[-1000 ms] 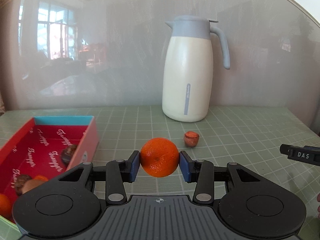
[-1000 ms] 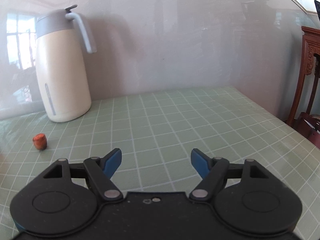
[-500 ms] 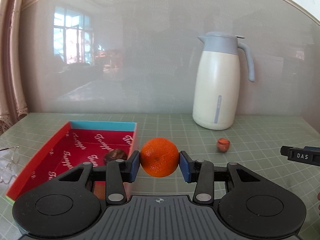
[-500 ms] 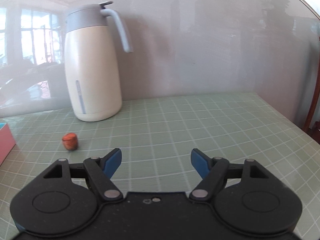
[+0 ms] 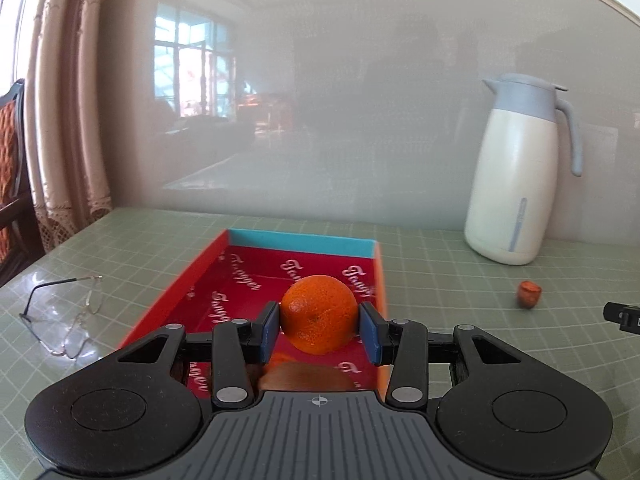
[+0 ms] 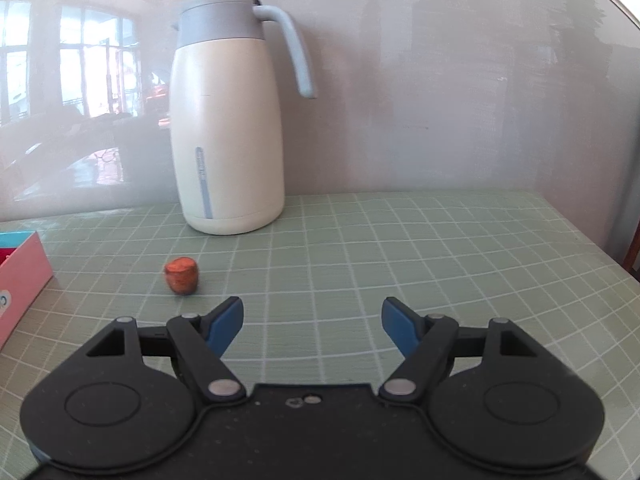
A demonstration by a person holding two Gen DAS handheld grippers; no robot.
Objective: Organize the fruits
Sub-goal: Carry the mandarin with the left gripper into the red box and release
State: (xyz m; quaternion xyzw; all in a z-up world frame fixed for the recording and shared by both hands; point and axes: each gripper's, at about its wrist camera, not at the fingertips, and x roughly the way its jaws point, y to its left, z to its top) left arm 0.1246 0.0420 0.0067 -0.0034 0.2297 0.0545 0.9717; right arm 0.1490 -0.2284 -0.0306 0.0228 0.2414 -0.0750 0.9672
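My left claw [image 5: 319, 326] is grasping an orange [image 5: 318, 313], both blue pads [image 5: 270, 330] pressing its sides, and I am holding it above the red box [image 5: 280, 276] that is lying directly beneath and ahead of the fingers. Below the orange, more fruit is showing inside the box, partly hidden by the claw body. Left of this claw, a pair of glasses [image 5: 66, 314] is resting on the green checked table [image 5: 440, 280]. Far right, a cream jug [image 5: 516, 176] is standing upright. My right claw [image 6: 312, 322] is standing released, gripping nothing. Ahead-left of it, a small reddish fruit [image 6: 182, 275] is sitting on the table, apart from the box.
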